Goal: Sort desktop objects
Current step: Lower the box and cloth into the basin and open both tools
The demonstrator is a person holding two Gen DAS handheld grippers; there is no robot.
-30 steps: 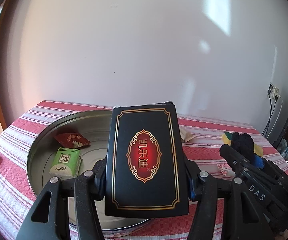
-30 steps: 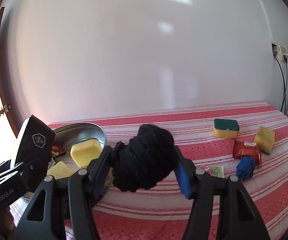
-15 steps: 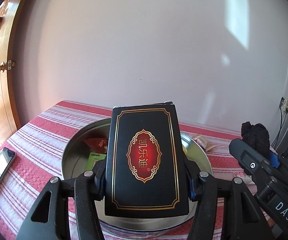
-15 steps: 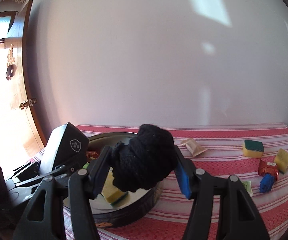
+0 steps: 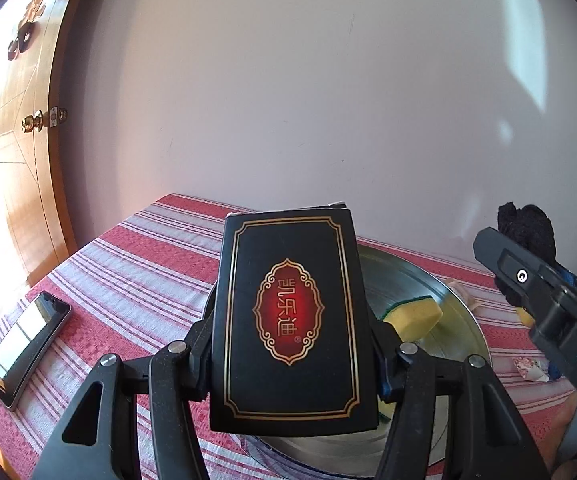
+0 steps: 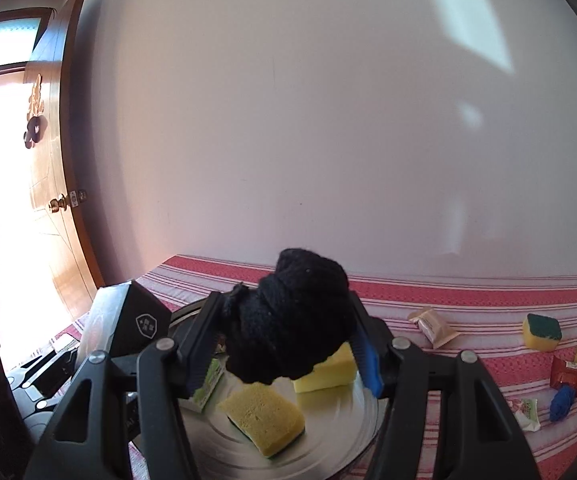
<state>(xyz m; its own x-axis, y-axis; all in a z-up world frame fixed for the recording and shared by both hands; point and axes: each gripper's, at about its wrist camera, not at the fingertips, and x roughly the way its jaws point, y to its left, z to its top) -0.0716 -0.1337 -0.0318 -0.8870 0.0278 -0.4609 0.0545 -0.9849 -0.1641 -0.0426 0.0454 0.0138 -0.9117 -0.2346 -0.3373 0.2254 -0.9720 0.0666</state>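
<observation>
Box clamped in left claw; yarn in right claw

left gripper: fingers clamped, tilted slightly down | right gripper: fingers clamped, tilted slightly down

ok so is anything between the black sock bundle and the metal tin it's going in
Nothing visible blocks it. The black sock bundle, held in the right gripper, hangs over the metal tin; two yellow sponges lie on the floor below.

Black tool, silver screws, blue pads
</observation>
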